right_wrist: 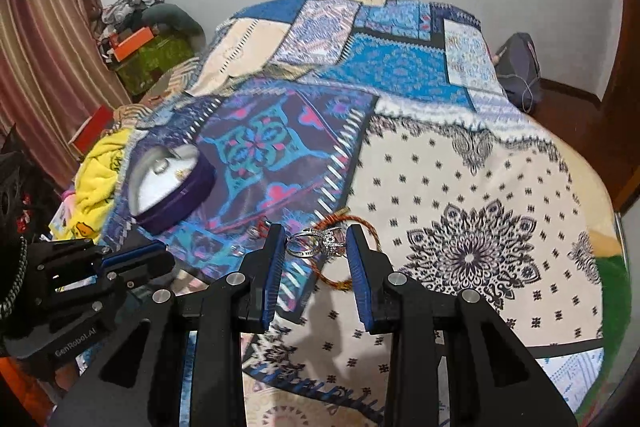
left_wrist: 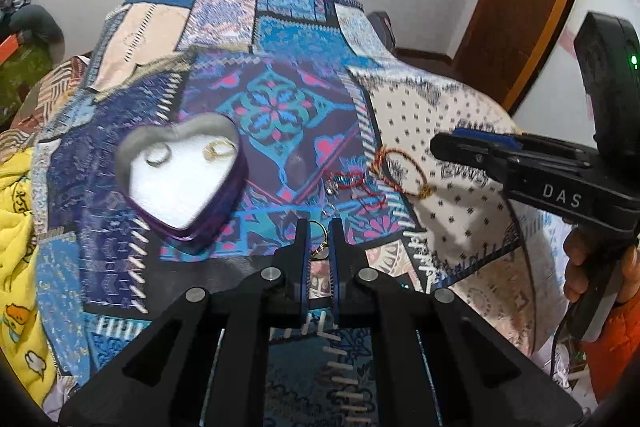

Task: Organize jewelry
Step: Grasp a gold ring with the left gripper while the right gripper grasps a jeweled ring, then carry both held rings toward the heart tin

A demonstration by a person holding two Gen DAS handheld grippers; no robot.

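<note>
A patterned quilt [right_wrist: 460, 187] covers a bed, mostly bare on its pale side. The left gripper [left_wrist: 320, 239] is pinched tight on a small gold ring [left_wrist: 319, 229]; the right gripper [right_wrist: 316, 247] clasps silver rings [right_wrist: 316, 242] between part-open jaws. A heart-shaped box [left_wrist: 180, 179] with two rings sits left; thread bracelets [left_wrist: 400, 173] lie just ahead.
</note>
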